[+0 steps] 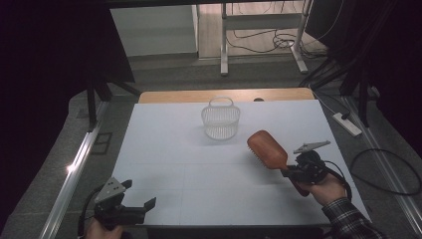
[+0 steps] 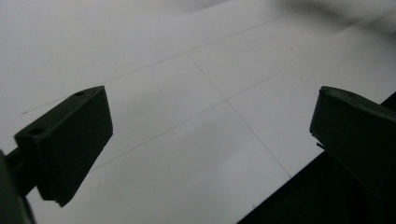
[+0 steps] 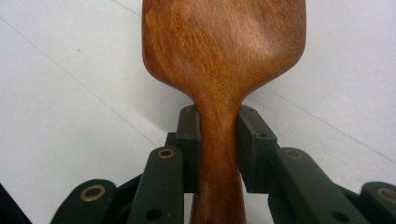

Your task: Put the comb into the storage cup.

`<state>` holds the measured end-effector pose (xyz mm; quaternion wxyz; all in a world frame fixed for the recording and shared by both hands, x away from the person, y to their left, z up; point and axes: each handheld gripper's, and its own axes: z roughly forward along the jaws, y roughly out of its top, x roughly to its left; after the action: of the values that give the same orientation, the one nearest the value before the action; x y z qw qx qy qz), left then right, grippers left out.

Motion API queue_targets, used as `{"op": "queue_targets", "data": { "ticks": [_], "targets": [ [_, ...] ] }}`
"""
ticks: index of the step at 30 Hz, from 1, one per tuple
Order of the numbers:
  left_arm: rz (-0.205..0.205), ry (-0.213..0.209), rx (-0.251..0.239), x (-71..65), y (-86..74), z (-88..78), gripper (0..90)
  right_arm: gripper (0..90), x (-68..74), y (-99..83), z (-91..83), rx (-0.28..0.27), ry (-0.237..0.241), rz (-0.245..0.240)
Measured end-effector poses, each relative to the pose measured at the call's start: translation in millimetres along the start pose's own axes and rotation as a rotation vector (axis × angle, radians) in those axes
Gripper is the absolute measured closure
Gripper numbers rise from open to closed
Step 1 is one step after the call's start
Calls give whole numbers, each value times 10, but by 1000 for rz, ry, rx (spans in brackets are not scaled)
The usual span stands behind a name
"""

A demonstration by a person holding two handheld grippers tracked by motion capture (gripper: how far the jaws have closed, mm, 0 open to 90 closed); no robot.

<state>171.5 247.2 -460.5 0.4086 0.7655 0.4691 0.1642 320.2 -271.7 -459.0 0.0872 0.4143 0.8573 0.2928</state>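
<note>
White table (image 1: 189,164) covers most of the high view, wooden edge strip at the far side. White mesh basket (image 1: 221,119) stands upright near the far middle of the table, handle up, well apart from both grippers. Wooden hairbrush (image 1: 267,148) is at the right side of the table, nearer than the basket, paddle head pointing toward the basket, bristles facing down-left. Right gripper (image 1: 293,174) is clenched on the hairbrush handle; in the right gripper view both black pads press the narrow neck of the handle (image 3: 218,135) just below the head, wood back facing the camera. Can't tell whether the brush head touches the table. Left gripper (image 1: 139,195) sits at the near left corner, released, jaws wide apart, bare table (image 2: 187,116) between them.
</note>
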Motion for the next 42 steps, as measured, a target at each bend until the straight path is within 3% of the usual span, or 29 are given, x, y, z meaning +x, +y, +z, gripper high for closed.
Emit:
{"op": "queue_targets", "data": {
  "ticks": [8, 10, 21, 42],
  "targets": [
    [-40, -24, -27, 20, 111, 36, 0, 725, 37, 26, -84, -73, -4, -17],
    [-51, -47, -28, 33, 159, 61, 0, 725, 54, 38, -119, -103, -1, -24],
    [-46, -85, -50, 56, 430, 166, 0, 725, 107, 77, -229, -198, 12, -38],
    [-28, -212, -58, -89, 899, 515, 0, 725, 262, 172, -309, -297, 63, -83]
  ]
}}
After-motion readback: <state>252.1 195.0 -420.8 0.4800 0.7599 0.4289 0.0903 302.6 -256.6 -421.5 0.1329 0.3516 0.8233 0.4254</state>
